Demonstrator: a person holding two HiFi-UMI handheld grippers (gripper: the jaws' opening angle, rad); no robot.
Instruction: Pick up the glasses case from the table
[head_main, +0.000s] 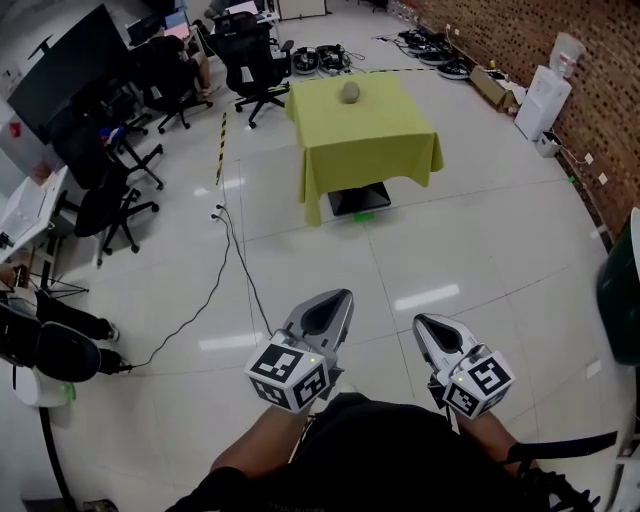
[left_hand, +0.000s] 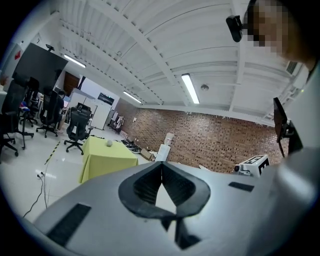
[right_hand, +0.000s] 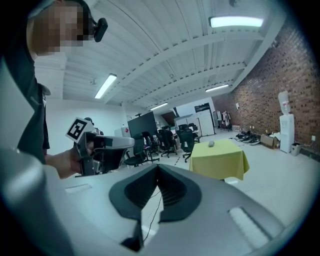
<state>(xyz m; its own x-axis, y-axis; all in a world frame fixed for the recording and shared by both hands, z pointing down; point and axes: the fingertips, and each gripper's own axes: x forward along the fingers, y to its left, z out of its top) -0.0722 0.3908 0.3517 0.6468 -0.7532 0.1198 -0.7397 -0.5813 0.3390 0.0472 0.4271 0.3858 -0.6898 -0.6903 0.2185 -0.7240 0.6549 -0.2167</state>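
Your left gripper: jaws together, empty. Your right gripper: likewise closed on nothing. Glasses case: lying on the yellow-green table, well ahead of you. Pending: approach, grasp, lift.

Ceiling strip lights give bright, even light; glare patches mark the tiled floor; gripper views bend and darken at edges.

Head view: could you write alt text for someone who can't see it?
Seen from above, a person holds the left hand-held gripper and the right hand-held gripper, both shut and empty, pointing toward a table draped in yellow-green cloth. A small grey glasses case lies on it; office chairs stand at left, a brick wall at right.
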